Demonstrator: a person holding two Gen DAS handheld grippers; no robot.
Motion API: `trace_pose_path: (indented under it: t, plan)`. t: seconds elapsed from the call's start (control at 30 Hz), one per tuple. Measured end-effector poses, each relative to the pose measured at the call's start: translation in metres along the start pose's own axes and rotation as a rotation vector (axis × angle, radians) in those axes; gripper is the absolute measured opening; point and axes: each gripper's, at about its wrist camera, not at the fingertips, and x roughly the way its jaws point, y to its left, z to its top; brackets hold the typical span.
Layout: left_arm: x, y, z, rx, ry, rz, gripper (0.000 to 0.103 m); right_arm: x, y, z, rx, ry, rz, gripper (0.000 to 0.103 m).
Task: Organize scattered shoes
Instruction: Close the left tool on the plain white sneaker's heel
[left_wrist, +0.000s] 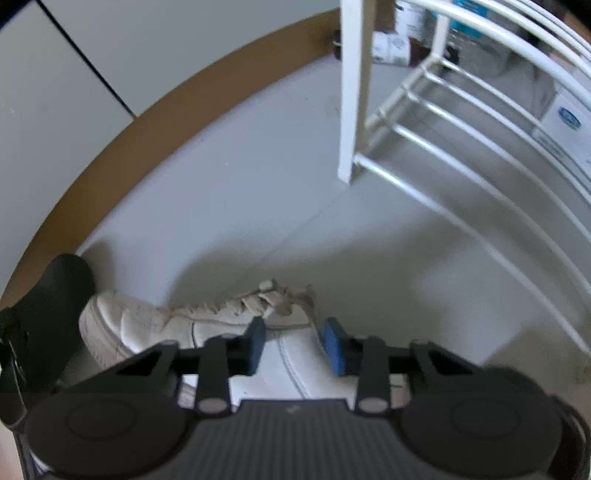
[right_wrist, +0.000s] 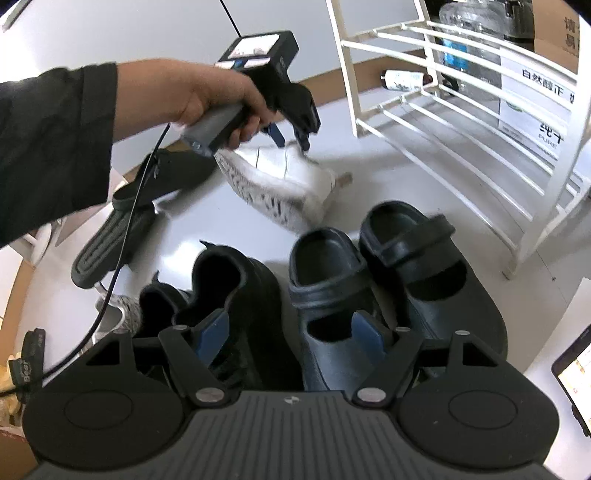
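Note:
A white lace-up sneaker (left_wrist: 147, 321) lies on the pale floor, and my left gripper (left_wrist: 294, 341) is shut on its heel end, blue pads against both sides. From the right wrist view, the same sneaker (right_wrist: 280, 184) is tipped with its patterned sole showing, under the left gripper (right_wrist: 291, 142) held by a hand (right_wrist: 218, 92). My right gripper (right_wrist: 291, 334) stands open above a black sneaker (right_wrist: 240, 288) and a dark blue clog (right_wrist: 325, 273), gripping neither. A second clog (right_wrist: 417, 243) sits just to the right. The white shoe rack (right_wrist: 461, 122) stands beyond, its lower rails bare.
A black slipper (right_wrist: 122, 229) lies sole-up at the left, with a grey knit shoe (right_wrist: 122, 314) below it. Another black shoe (left_wrist: 44, 302) touches the white sneaker's toe. The rack's post (left_wrist: 349, 92) stands ahead. Bottles and boxes (right_wrist: 465, 37) sit behind the rack. A lit screen (right_wrist: 572, 369) is at the right edge.

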Motion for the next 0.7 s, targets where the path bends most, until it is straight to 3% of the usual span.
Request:
trace_pose_path:
  t: [0.03, 0.07, 0.2, 0.23, 0.27, 0.3, 0.33, 0.37, 0.4, 0.53, 0.7]
  plan:
    - [-0.002, 0.001, -0.001, 0.006, 0.011, -0.011, 0.020, 0.000, 0.001, 0.001, 0.000, -0.004, 0.002, 0.078]
    - [-0.003, 0.003, -0.001, 0.007, 0.019, -0.015, 0.002, -0.001, 0.003, 0.002, 0.000, -0.009, 0.005, 0.078]
    - [-0.010, 0.013, 0.001, 0.005, 0.010, -0.026, 0.002, 0.000, 0.005, 0.001, -0.001, -0.006, 0.010, 0.078]
    - [-0.010, 0.015, 0.002, 0.007, 0.003, -0.026, 0.006, 0.001, 0.005, 0.000, -0.003, -0.002, 0.010, 0.078]
    - [-0.011, 0.016, 0.004, 0.011, -0.009, -0.026, 0.017, 0.002, 0.004, -0.001, -0.003, 0.002, 0.009, 0.078]
    - [-0.013, 0.017, 0.007, 0.015, -0.023, -0.025, 0.036, 0.002, 0.003, -0.001, -0.004, 0.005, 0.007, 0.078]
    - [-0.014, 0.017, 0.009, 0.020, -0.037, -0.024, 0.048, 0.003, 0.002, -0.002, -0.003, 0.009, 0.005, 0.078]
    - [-0.013, 0.014, 0.012, 0.035, -0.045, -0.019, 0.071, 0.003, 0.001, -0.002, -0.001, 0.013, 0.001, 0.078]
    - [-0.009, 0.009, 0.014, 0.061, -0.054, -0.008, 0.081, 0.004, 0.000, -0.003, -0.001, 0.015, 0.000, 0.078]
    - [0.013, -0.009, 0.021, 0.139, -0.037, 0.040, 0.081, 0.007, -0.006, -0.010, -0.017, 0.043, -0.016, 0.078]
    - [0.043, -0.001, 0.022, 0.126, 0.026, 0.058, 0.081, 0.007, -0.015, -0.020, -0.031, 0.078, -0.038, 0.078]
